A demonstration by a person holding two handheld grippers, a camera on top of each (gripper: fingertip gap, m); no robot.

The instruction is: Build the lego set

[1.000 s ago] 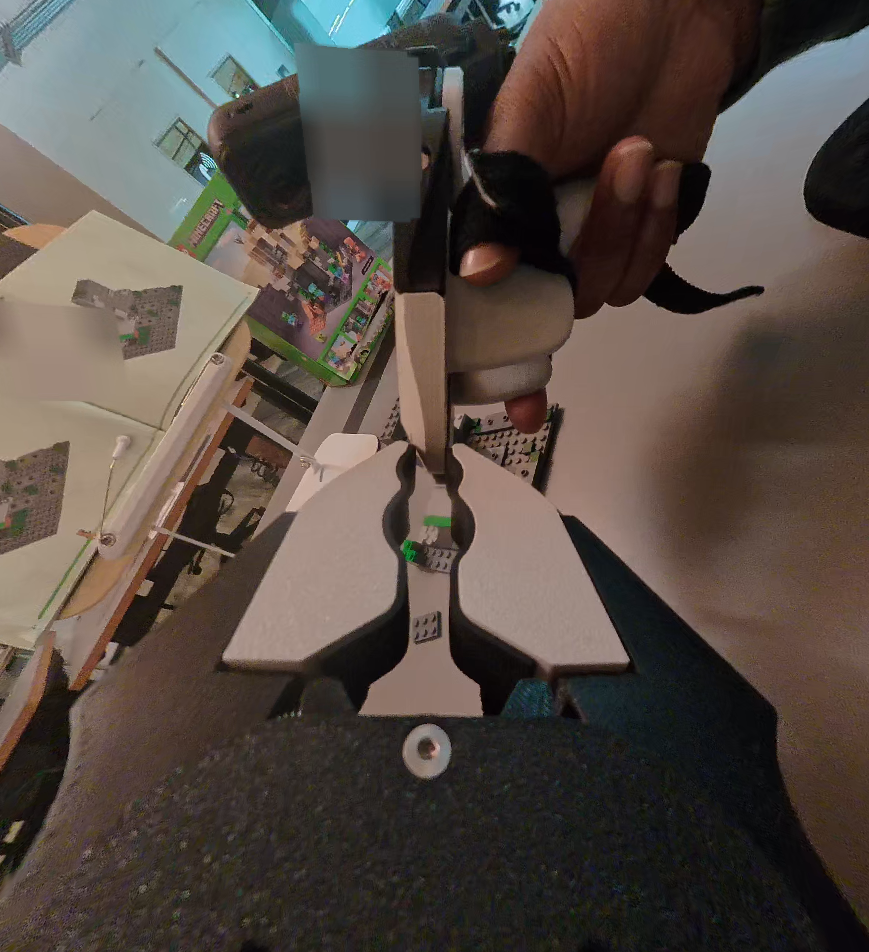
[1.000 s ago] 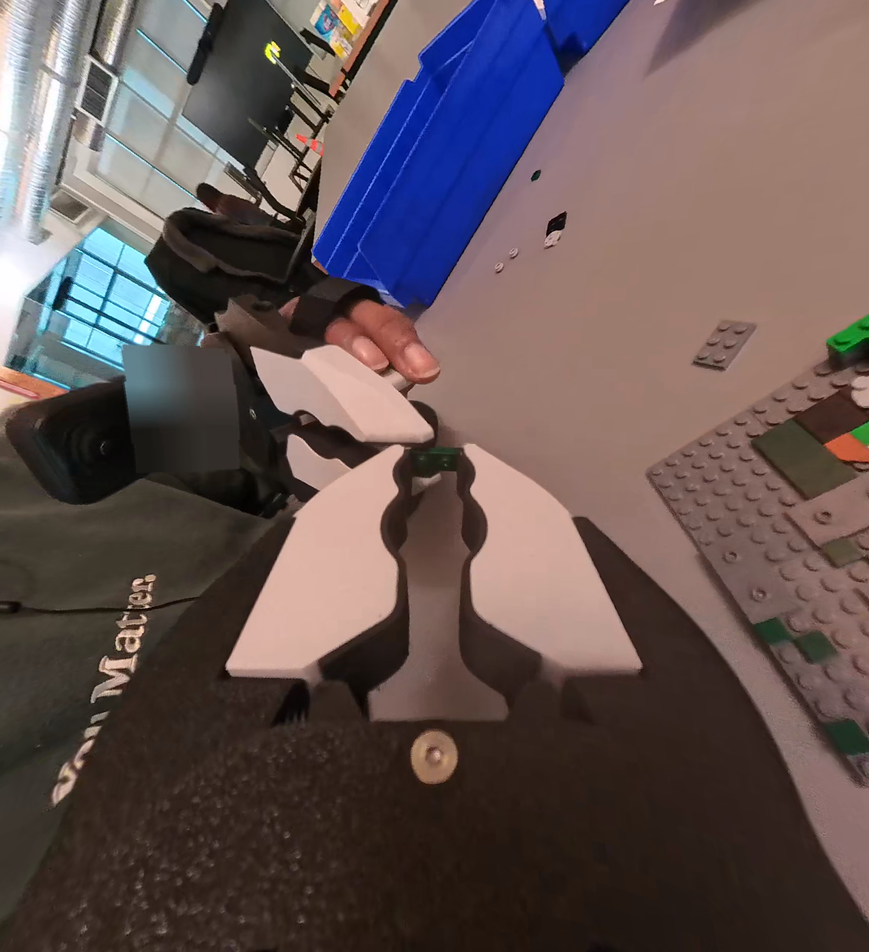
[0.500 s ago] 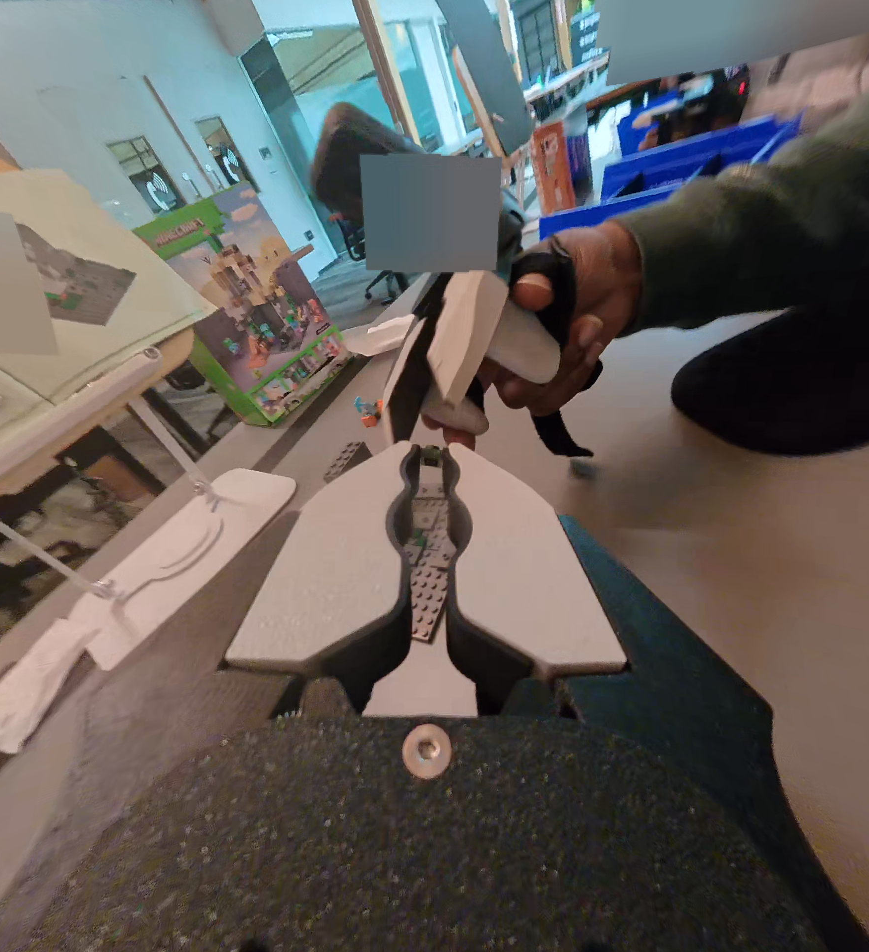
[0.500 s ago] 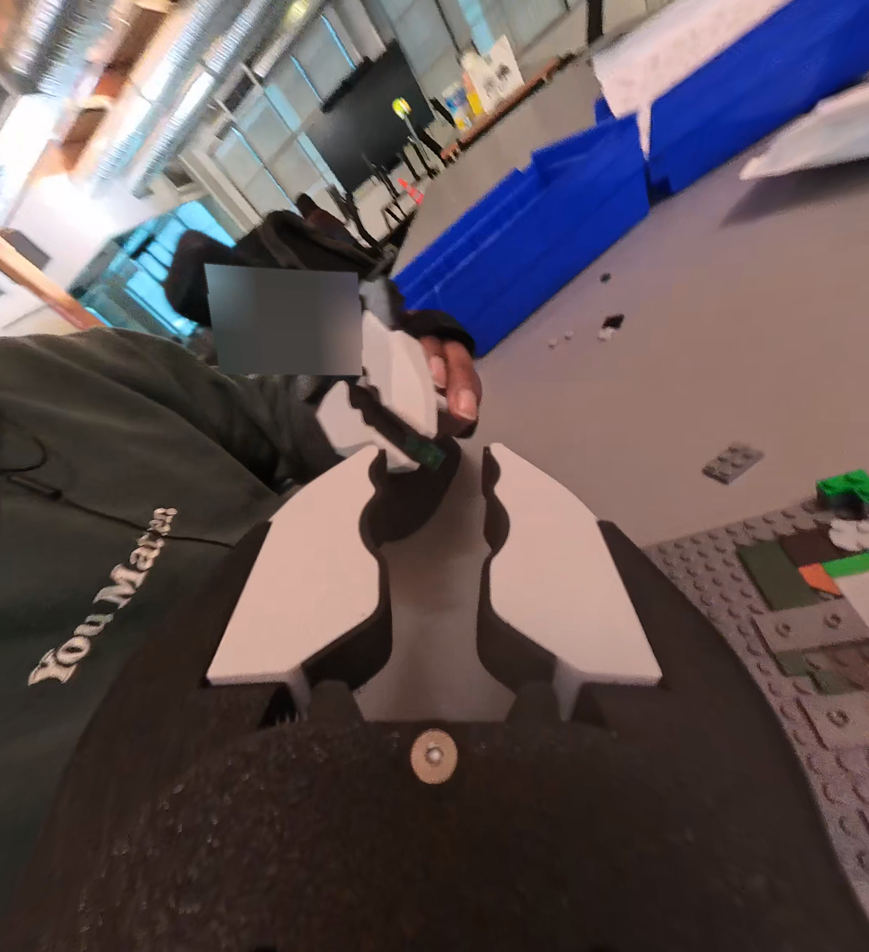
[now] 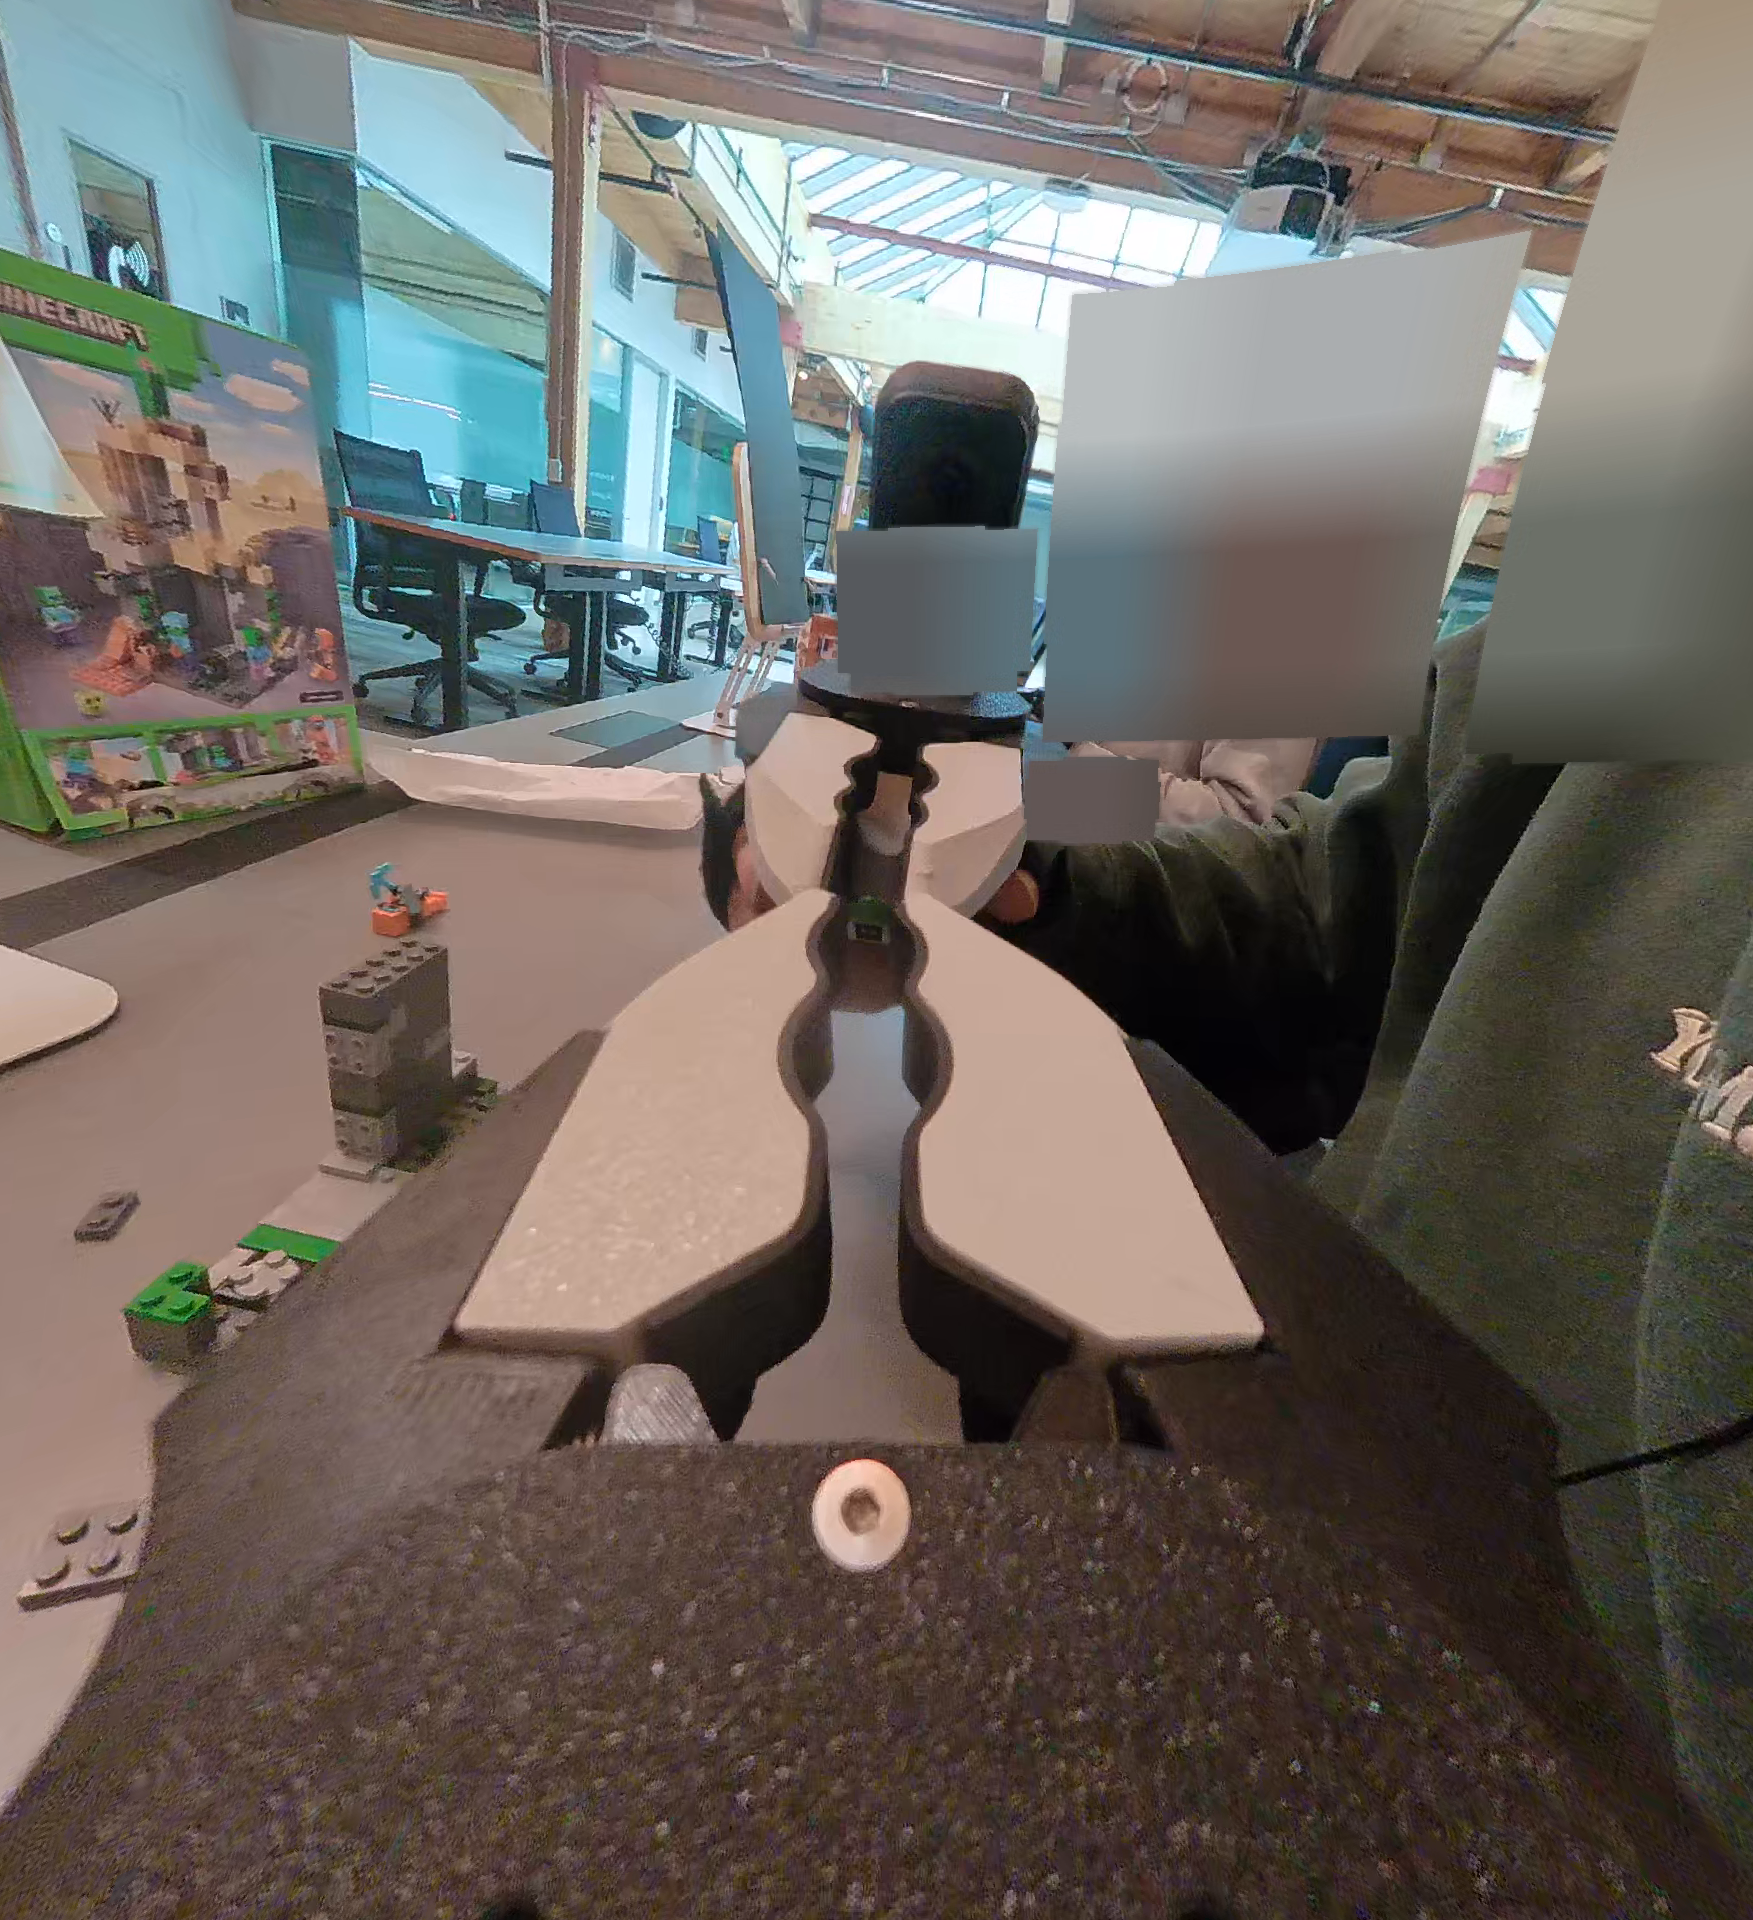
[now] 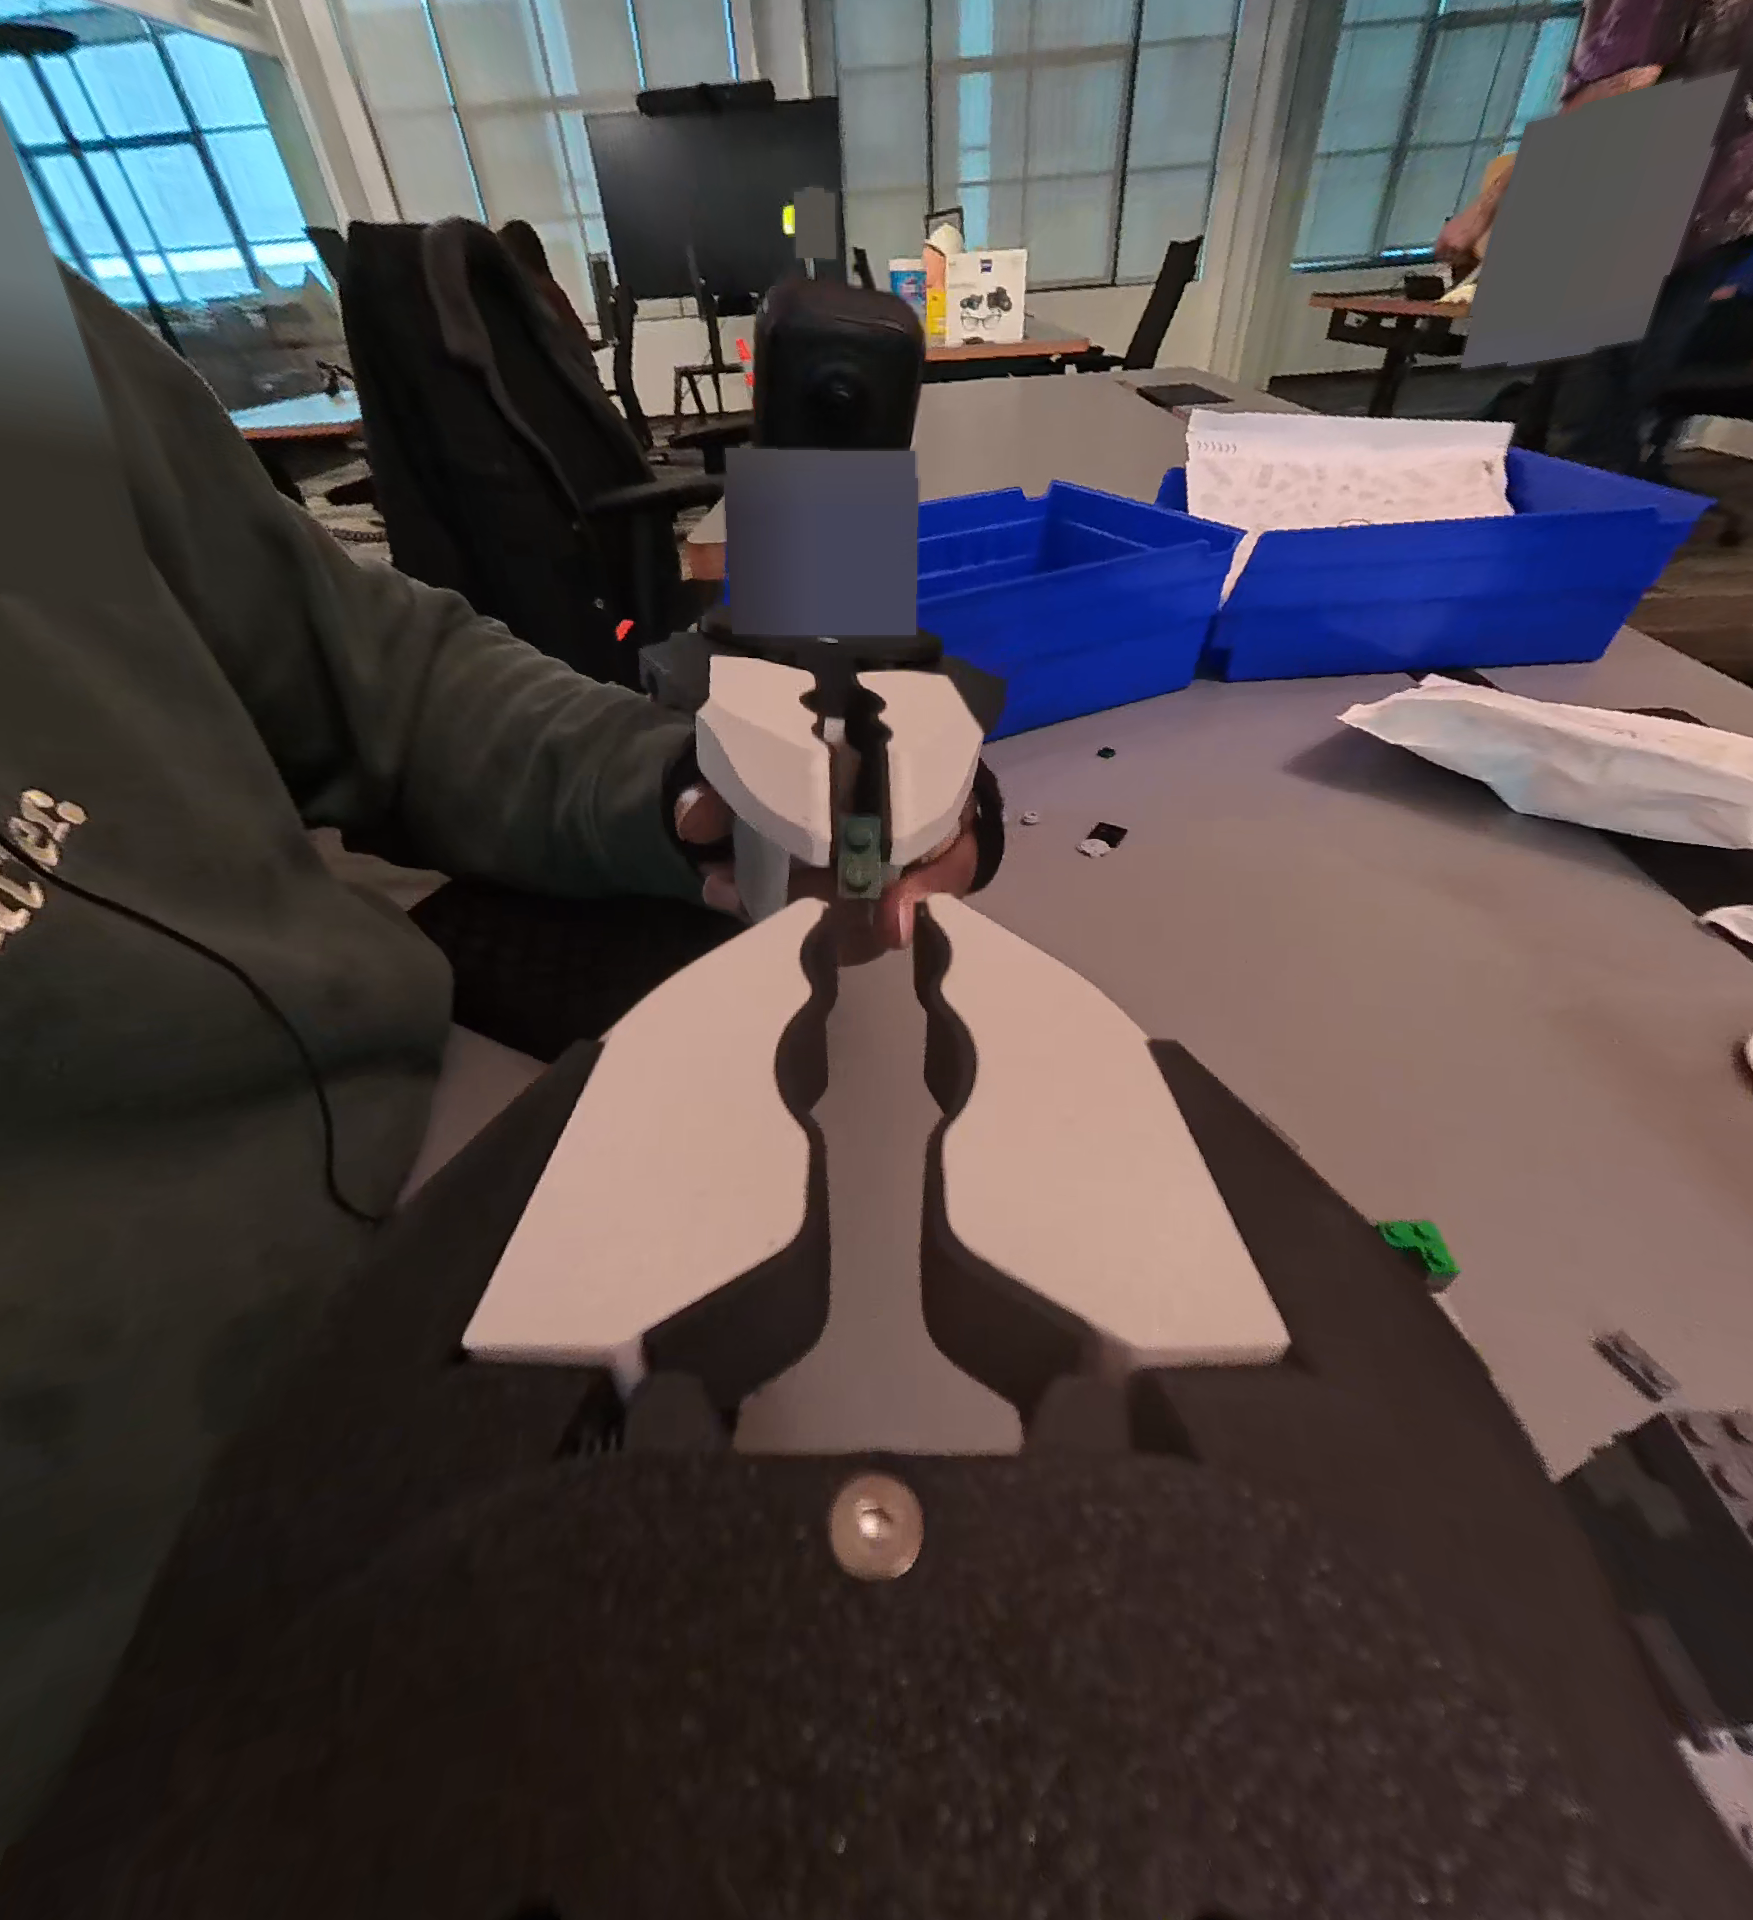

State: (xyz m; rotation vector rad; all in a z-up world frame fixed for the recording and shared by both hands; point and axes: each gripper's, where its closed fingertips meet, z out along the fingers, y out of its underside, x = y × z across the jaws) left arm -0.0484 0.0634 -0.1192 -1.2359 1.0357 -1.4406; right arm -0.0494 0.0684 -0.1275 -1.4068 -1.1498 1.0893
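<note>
My left gripper (image 5: 867,909) is shut on a small dark green plate (image 5: 867,923), held in the air above the grey table (image 5: 228,987). In the right wrist view the left gripper (image 6: 856,831) faces the camera with the plate (image 6: 859,860) sticking out of its tips. My right gripper (image 6: 874,914) is empty, its jaws a narrow gap apart, just in front of the plate without touching it. It also shows head-on in the left wrist view (image 5: 877,831). The partly built set stands low on the left, with a grey brick tower (image 5: 389,1049) and a bright green corner brick (image 5: 168,1299).
Loose pieces lie on the table: a dark grey plate (image 5: 87,1553), a small dark plate (image 5: 106,1214) and an orange-and-blue piece (image 5: 404,902). The set's box (image 5: 155,582) stands far left. Blue bins (image 6: 1267,582) and white bags (image 6: 1599,769) lie behind. The person's green sleeve (image 6: 436,748) is close. Both grippers' tips are close together, under 4 cm apart.
The green plate passed from my right gripper to my left. Both grippers swung level and now face each other tip to tip. My right jaws opened wide, then narrowed.
</note>
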